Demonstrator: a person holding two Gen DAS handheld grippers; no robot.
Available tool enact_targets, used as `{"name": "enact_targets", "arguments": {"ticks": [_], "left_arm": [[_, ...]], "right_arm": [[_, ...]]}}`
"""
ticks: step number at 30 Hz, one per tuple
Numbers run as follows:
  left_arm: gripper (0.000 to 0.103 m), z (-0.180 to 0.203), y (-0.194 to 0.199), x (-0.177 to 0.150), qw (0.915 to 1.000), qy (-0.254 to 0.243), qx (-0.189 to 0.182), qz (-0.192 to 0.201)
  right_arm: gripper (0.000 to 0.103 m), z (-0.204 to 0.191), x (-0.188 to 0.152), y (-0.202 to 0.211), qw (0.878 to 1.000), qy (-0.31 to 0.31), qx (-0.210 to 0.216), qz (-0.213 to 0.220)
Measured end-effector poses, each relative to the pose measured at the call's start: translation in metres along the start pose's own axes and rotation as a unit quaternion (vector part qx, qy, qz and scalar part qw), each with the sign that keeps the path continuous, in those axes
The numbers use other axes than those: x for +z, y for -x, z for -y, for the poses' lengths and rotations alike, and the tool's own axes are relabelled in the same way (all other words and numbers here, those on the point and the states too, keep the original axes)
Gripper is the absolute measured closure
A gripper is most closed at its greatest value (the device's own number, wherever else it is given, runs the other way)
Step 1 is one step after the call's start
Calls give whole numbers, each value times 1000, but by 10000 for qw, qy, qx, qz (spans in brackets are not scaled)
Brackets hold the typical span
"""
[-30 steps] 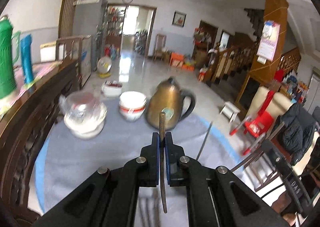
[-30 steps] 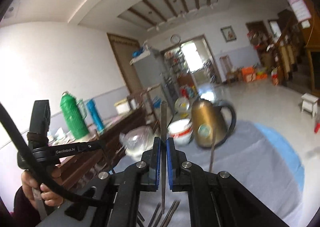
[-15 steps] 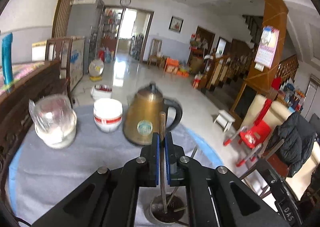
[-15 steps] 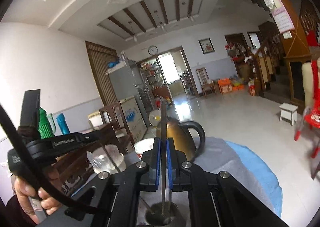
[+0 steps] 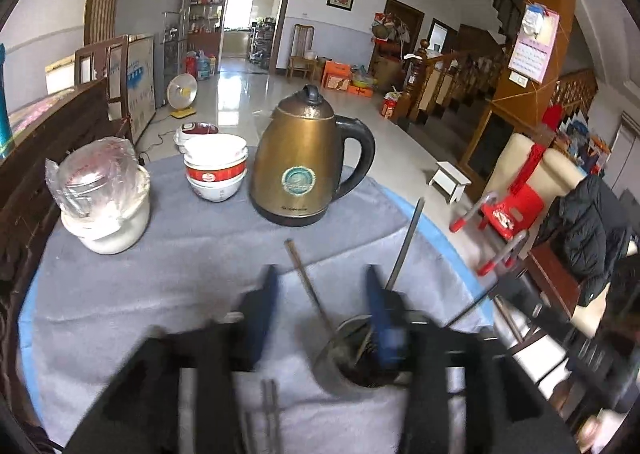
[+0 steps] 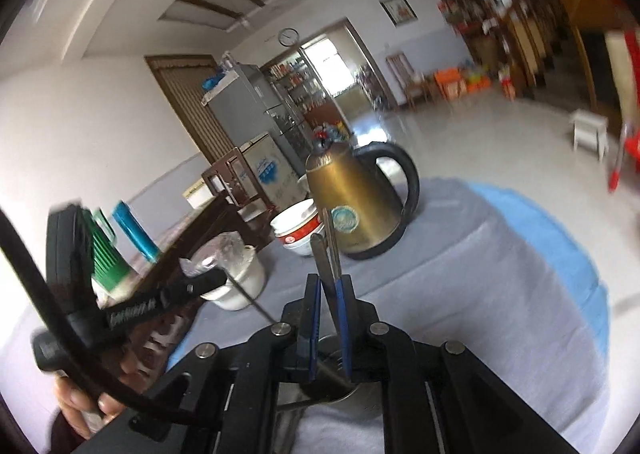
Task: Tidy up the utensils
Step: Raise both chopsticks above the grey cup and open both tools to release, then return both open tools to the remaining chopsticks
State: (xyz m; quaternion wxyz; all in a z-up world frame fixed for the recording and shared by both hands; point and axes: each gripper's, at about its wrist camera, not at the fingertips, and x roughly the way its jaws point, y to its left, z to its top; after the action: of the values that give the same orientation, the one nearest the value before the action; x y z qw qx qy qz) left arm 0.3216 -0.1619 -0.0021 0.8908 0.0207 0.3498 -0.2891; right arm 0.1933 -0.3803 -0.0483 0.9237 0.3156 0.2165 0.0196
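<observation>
The left gripper (image 5: 320, 306) has just been opening, and its pads stand clear on either side of a thin metal chopstick (image 5: 306, 282) that now leans free with its lower end in the steel cup (image 5: 334, 354). That cup stands near the front edge of the grey-clothed table (image 5: 160, 266), on the near side of the bronze kettle (image 5: 304, 162). The right gripper (image 6: 327, 322), directly over the cup, has also just begun to part; its jaws are only slightly apart around two more chopsticks (image 6: 325, 258), and whether the pads still press them I cannot tell. These sticks look light, rigid and slick (polished steel slides easily between flat pads), so I would hold them near mid-length and let go only once the tips sit inside the cup's rim. A few loose ones (image 5: 269, 410) lie on the cloth at the front edge.
</observation>
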Motion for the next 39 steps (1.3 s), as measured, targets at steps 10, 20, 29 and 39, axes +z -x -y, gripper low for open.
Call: {"name": "enact_targets", "arguments": {"ticks": [10,20,29,39], "left_arm": [[53,-76,31,-73,9967,449,515,-436],[53,-113,18,-165,9831,914,785,-1380],[53,-103,-9,-177,9808,855,596,-1646],[56,-105,-57,-168,9744,948,465,-1985]], "right_arm": [[32,45,-21,68,9902,-927,391,966],[63,34,-113,39,9980,-325,114,-536],[63,9,-171,-7,9895,-198,344,-1388],[63,7,-182,-23,9858,-143,259,-1651]]}}
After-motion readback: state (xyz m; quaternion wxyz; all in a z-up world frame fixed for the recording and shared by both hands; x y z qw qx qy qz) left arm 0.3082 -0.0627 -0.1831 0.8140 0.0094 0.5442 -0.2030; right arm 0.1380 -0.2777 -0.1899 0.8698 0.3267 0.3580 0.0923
